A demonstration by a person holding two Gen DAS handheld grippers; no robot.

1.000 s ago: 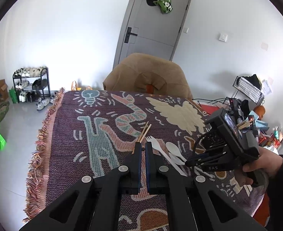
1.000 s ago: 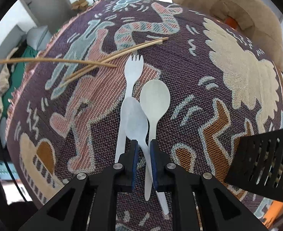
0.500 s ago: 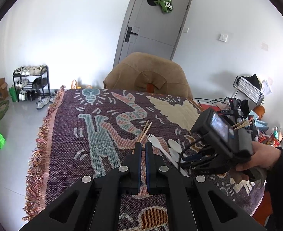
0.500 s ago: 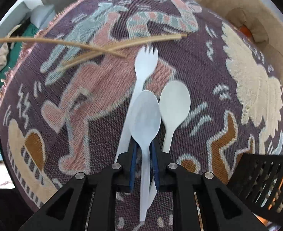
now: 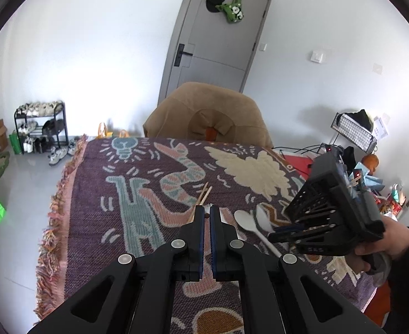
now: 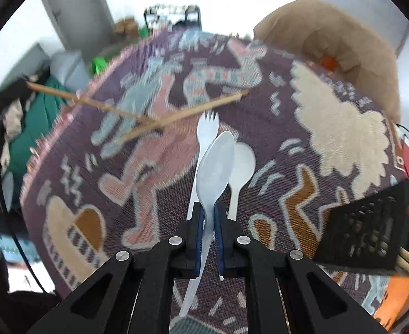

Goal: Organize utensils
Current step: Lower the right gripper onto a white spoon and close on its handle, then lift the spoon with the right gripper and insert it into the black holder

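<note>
the right hand-held gripper (image 6: 209, 217) is squeezed tight on a white spoon (image 6: 215, 164), and the spoon is up off the surface (image 6: 329, 128). its bowl points away from the gripper and its handle sticks out behind the fingers. under it a white fork (image 6: 207, 123) and a second white spoon (image 6: 240, 164) lie flat on the surface, side by side and touching. just past the fork's prongs lie two wooden chopsticks (image 6: 176, 117), a bit blurry, and they cross each other. a black basket with holes (image 6: 371, 228) sits to the right of the second spoon, close by, with stick ends poking out under it.

the left hand-held gripper (image 5: 206, 214) has its fingers almost together with only a thin slit, and it holds nothing. it hangs over the surface, right by the near ends of the chopsticks (image 5: 201, 197). to its right you can see the person's right hand (image 5: 382, 242) holding the other gripper low, near the second spoon (image 5: 246, 220).

the surface is covered with a purple woven cloth (image 5: 98, 194) with a light bulb, a snake and a cloud on it, and fringe on its left edge. behind the surface is a brown chair (image 5: 207, 117), then a grey door (image 5: 218, 39) with a green toy hanging on it. a shoe rack (image 5: 41, 126) stands by the white wall, left of the chair.
</note>
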